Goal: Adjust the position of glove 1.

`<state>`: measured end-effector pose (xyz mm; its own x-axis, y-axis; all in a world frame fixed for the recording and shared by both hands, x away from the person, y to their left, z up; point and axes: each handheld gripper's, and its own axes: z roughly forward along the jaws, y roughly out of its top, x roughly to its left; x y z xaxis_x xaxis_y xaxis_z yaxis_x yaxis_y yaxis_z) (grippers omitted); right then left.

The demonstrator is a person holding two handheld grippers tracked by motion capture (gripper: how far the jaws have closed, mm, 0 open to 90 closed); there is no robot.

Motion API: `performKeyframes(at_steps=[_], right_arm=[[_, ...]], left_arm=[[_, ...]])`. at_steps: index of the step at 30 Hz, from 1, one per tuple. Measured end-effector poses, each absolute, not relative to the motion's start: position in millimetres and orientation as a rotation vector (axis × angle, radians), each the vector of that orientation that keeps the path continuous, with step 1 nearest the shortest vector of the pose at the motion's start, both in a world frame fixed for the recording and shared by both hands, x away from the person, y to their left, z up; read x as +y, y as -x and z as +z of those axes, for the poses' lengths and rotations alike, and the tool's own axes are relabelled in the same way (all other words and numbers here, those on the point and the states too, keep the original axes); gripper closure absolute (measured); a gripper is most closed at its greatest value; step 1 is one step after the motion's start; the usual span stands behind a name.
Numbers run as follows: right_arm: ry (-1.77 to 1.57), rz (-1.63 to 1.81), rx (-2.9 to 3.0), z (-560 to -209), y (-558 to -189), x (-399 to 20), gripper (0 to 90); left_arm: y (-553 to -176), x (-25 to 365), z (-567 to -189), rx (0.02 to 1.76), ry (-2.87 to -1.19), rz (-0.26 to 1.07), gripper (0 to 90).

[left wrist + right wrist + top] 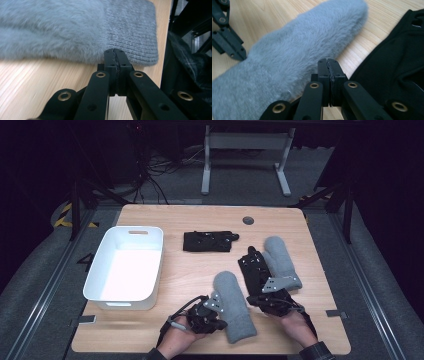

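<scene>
Near the front edge of the surface (150,220), the grey mitten (233,306) lies flat between your two hands. Your left gripper (115,53) is closed tight with nothing in it, and its tip sits right at the mitten's knit cuff (132,27). Your right gripper (328,65) is closed and empty too, beside the fluffy part. Open one gripper first, then pinch the cuff gently. The white bin (127,270) waits at the left edge.

A fluffy grey mitten (233,306) lies flat at the desk's (190,270) six o'clock edge, ribbed cuff nearest the person, fingertip end pointing to twelve.
</scene>
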<state>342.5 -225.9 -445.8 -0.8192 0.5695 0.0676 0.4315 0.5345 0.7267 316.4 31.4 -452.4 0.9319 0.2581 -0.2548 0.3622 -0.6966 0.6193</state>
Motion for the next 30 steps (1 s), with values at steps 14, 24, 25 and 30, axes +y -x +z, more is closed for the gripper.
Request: performKeyframes(at_steps=[14,24,25,30], right_arm=[[-0.89,1.093,2.592,-453,-361,-226,90.0],[-0.868,1.102,2.576,-450,-364,-221,90.0],[-0.871,1.114,2.565,-448,-364,-223,90.0],[-0.871,1.145,2.523,-437,-361,-234,82.9]], left_arm=[[-329,-6,-457,0.369,-2.35,-0.221,89.8],[-327,-7,-457,0.36,-2.352,-0.2,89.7],[-327,-4,-455,0.361,-2.355,-0.191,89.7],[-327,20,-447,0.412,-2.333,-0.11,83.5]])
